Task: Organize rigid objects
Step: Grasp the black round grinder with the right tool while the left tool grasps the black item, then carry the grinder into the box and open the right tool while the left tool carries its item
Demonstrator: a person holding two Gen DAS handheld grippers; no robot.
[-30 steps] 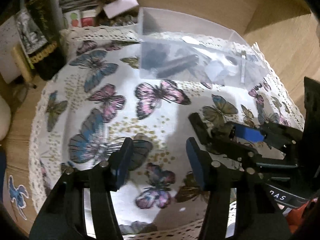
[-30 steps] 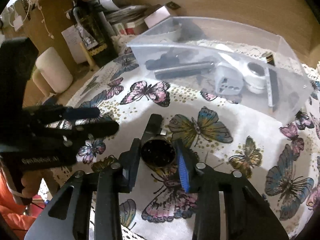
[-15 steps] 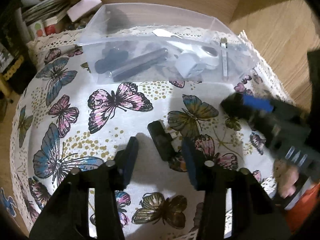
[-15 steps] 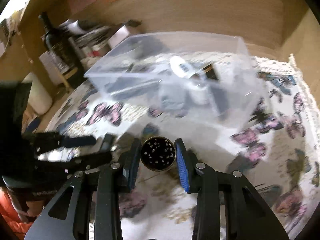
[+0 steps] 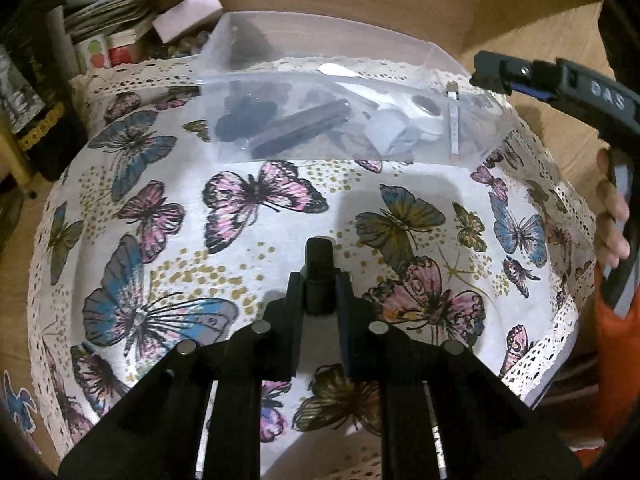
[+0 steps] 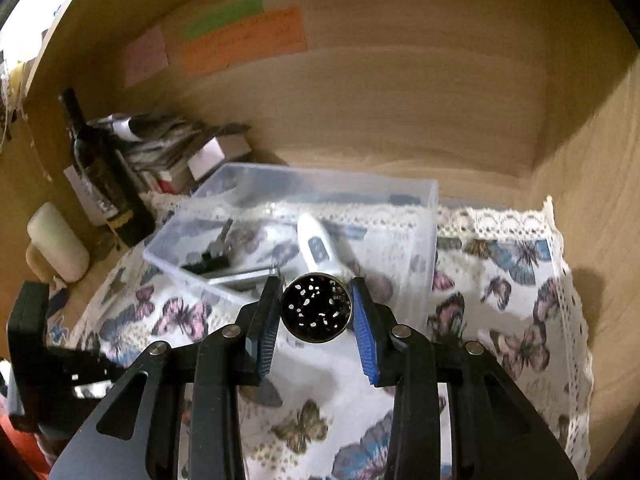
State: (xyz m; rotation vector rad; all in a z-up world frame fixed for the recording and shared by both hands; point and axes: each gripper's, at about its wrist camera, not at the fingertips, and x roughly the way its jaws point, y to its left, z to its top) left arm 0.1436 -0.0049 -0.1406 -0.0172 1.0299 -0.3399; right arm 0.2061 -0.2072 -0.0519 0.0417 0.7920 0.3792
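Note:
My left gripper (image 5: 319, 284) is shut on a small black block (image 5: 319, 258) that rests low on the butterfly tablecloth (image 5: 256, 196). My right gripper (image 6: 316, 308) is shut on a round dark tin with white specks (image 6: 316, 307) and holds it in the air, in front of the clear plastic bin (image 6: 416, 216). The bin also shows in the left wrist view (image 5: 472, 136), with several items inside: a black rod (image 5: 300, 128), a grey adapter (image 5: 390, 136) and a white device (image 6: 318, 242). The right gripper shows at the upper right of the left wrist view (image 5: 500, 74).
A dark wine bottle (image 6: 96, 172), a white candle (image 6: 60, 242) and stacked boxes and papers (image 5: 132, 20) stand at the back left. Wooden walls (image 6: 400, 80) enclose the back and right sides. The cloth's lace edge (image 6: 560, 240) marks the right border.
My left gripper has closed on the black block. My right gripper has lifted the round tin up and toward the bin.

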